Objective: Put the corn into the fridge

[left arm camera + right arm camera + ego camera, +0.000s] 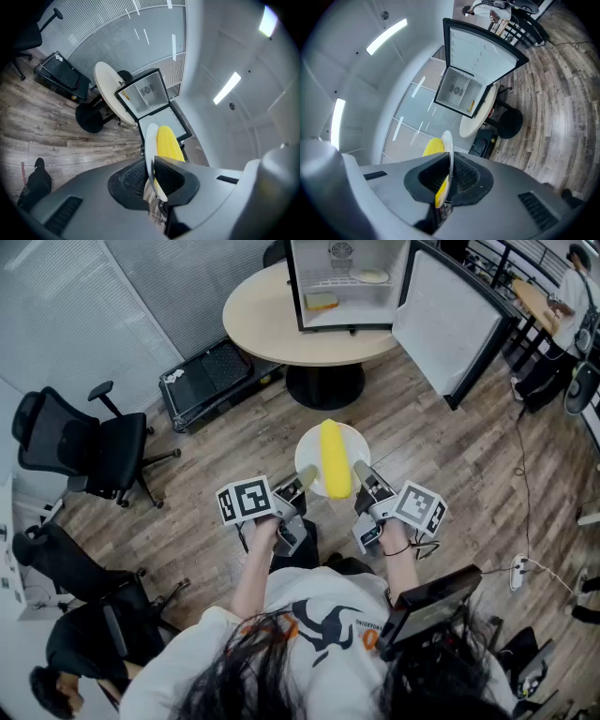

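Note:
A yellow corn cob [333,458] lies on a white plate [312,452] held in the air above the wooden floor. My left gripper [306,476] is shut on the plate's left rim, my right gripper [362,472] on its right rim. Seen edge-on in the left gripper view, the plate [151,150] has the corn [168,143] beside it. In the right gripper view the plate [448,154] sits between the jaws, the corn [432,147] behind it. The small fridge [349,282] stands open on a round table [272,320], its door [450,320] swung right.
Inside the fridge are a yellow item [321,301] and a plate [371,276]. Black office chairs [70,446] stand at the left, a black case [211,376] beside the table's base. A person [570,296] stands at the top right. Cables [525,563] cross the floor.

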`<state>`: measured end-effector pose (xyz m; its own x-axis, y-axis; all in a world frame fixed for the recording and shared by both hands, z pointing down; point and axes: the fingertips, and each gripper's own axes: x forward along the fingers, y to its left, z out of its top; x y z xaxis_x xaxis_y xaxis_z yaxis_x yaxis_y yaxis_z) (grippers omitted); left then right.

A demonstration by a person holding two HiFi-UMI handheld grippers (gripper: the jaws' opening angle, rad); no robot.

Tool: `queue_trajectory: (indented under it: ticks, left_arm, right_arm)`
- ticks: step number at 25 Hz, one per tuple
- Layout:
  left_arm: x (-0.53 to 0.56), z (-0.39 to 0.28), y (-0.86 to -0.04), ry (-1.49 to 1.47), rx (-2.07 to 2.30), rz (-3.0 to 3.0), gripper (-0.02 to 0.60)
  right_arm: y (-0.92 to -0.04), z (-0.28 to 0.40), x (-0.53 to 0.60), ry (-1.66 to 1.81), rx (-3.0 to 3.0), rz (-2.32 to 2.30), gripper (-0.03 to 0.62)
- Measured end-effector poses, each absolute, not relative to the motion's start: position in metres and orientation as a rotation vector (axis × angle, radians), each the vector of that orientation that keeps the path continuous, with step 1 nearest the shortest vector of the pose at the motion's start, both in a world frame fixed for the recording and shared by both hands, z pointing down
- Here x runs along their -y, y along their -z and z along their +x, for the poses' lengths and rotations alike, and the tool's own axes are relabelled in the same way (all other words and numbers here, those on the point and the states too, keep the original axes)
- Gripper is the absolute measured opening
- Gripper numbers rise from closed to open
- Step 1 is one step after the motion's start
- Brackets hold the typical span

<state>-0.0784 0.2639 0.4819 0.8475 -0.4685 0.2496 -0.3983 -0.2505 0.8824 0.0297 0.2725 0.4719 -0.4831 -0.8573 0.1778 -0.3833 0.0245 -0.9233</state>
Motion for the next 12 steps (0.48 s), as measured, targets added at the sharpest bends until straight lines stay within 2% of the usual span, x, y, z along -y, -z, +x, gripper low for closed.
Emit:
queue_trajectory:
  ticks: [12]
  left_arm:
    - [-0.2586, -0.0681, -0.4847, 0.07, 0.66, 1.906, 0.038]
  right_arm:
    - [-0.4754, 0.0392, -0.2677, 1.425, -1.884, -1.309, 0.025]
